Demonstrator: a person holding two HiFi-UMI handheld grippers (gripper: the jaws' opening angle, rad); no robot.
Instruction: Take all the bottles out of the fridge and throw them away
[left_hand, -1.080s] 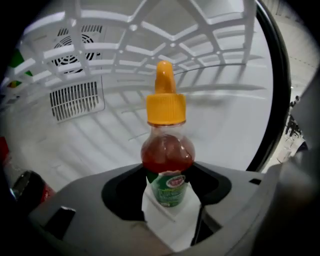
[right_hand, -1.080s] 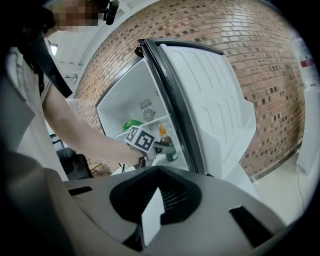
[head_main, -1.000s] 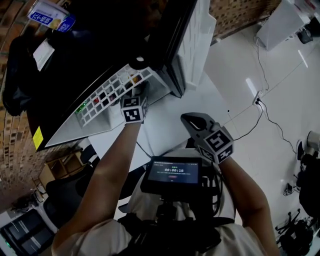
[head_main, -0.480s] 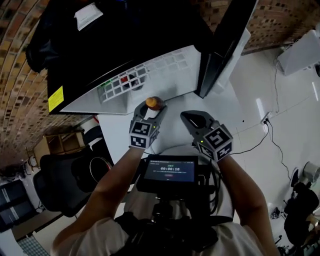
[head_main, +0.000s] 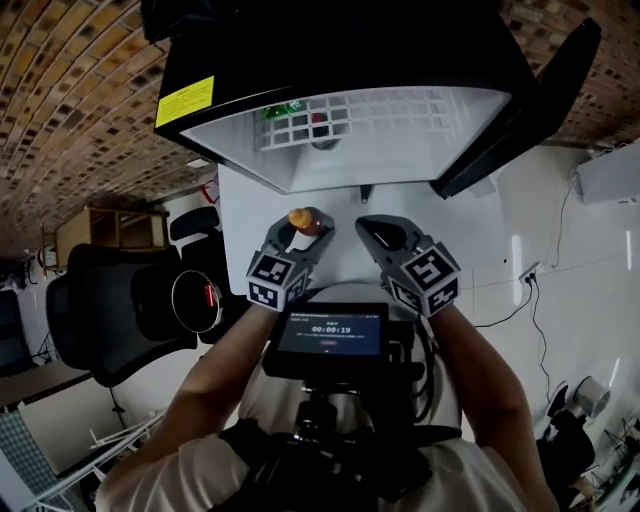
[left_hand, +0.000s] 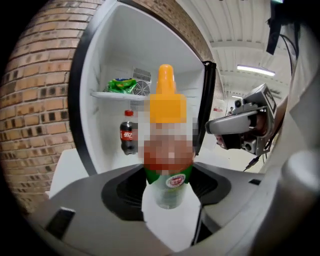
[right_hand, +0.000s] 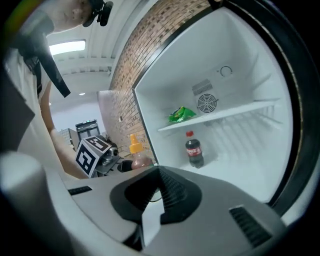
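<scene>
The black fridge (head_main: 340, 40) stands open, its white inside facing me. My left gripper (head_main: 300, 226) is shut on a clear bottle (head_main: 305, 217) with an orange cap, held upright in front of the fridge; in the left gripper view the bottle (left_hand: 167, 185) sits between the jaws (left_hand: 167, 189). My right gripper (head_main: 373, 232) hangs beside it on the right, shut and empty; the right gripper view shows its pads (right_hand: 167, 192) meeting. A cola bottle (right_hand: 194, 150) (left_hand: 129, 137) stands on the fridge floor. A green bag (right_hand: 181, 114) lies on the shelf above.
The fridge door (head_main: 530, 110) hangs open on the right. The fridge rests on a white table (head_main: 240, 215). A black office chair (head_main: 100, 310) and a round pale-rimmed container (head_main: 196, 300) stand at the left. A cable (head_main: 520, 290) runs over the floor at the right.
My left gripper has come out of the fridge with the orange-capped bottle in it. Both grippers have drawn back, and the fridge now faces me squarely.
</scene>
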